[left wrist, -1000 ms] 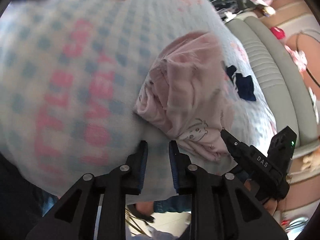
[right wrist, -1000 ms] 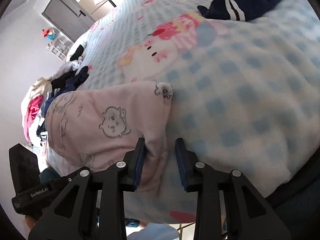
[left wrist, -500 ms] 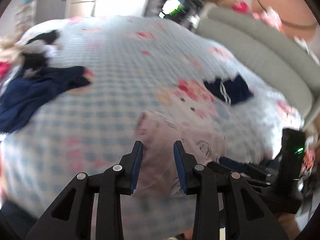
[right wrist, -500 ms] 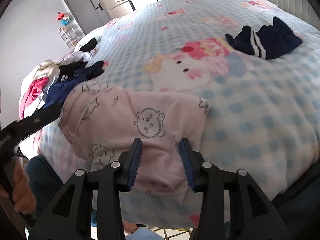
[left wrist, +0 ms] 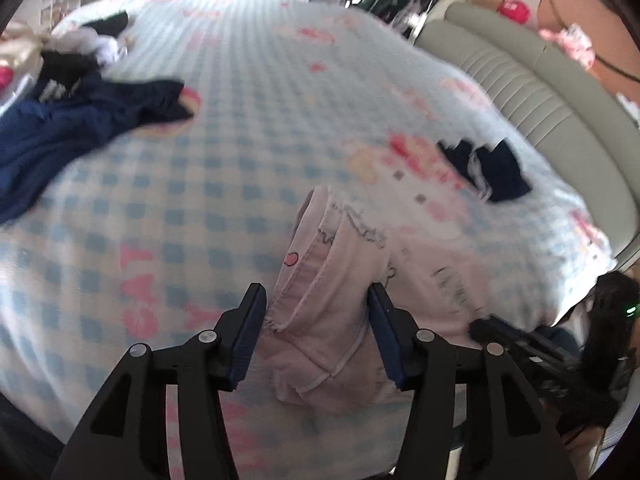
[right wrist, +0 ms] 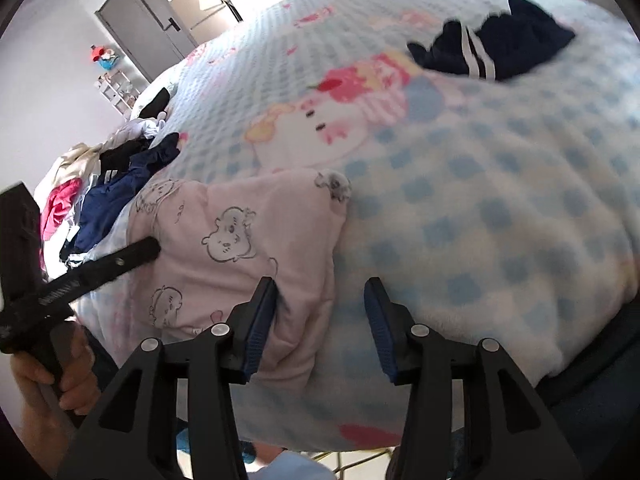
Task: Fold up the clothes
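Observation:
A pink garment with cartoon prints lies bunched at the near edge of the blue-checked bedspread. My left gripper stands open, its fingers either side of the garment's hemmed edge. In the right wrist view the same pink garment lies flat, and my right gripper is open over its right edge, the left finger touching the cloth. The left gripper's finger rests at the garment's left side, held by a hand.
A small navy garment with white stripes lies further back on the bed. A pile of dark blue, black, white and pink clothes sits at the far left. A padded grey headboard runs along the right.
Both grippers have opened wider. The left gripper swung from the side of the bed to the garment's near edge; the pink garment went from a lifted bunch to lying on the bed.

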`<control>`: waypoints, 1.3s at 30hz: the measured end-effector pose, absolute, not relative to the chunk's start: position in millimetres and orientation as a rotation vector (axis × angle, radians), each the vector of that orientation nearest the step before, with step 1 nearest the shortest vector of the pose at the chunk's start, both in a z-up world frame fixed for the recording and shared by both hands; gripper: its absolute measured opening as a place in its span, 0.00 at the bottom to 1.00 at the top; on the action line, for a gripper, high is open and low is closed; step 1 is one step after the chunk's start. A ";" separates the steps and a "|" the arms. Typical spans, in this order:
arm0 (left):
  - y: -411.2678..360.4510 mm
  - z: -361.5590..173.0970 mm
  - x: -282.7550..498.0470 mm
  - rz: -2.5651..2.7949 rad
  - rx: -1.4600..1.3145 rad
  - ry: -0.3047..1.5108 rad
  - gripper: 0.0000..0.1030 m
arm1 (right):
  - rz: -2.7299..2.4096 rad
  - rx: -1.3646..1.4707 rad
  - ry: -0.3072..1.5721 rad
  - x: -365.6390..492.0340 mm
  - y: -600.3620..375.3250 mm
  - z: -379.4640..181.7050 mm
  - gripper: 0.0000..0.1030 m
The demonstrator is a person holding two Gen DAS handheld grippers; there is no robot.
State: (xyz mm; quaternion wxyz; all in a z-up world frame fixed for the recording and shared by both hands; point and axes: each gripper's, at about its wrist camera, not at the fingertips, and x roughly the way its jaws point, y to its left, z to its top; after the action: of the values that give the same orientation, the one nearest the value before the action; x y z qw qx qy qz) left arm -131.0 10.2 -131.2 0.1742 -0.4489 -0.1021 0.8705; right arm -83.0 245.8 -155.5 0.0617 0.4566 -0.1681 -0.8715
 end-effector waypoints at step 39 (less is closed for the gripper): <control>-2.8 -122.2 -121.9 2.497 -1.242 -0.270 0.51 | -2.603 1.437 -0.551 -62.4 252.5 -158.9 0.53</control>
State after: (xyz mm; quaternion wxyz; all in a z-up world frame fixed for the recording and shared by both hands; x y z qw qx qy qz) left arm -121.9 -2.8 -122.2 0.1690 -0.4367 -0.0949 0.8785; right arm -62.4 252.5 -158.9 0.0587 0.4744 -0.1820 -0.8593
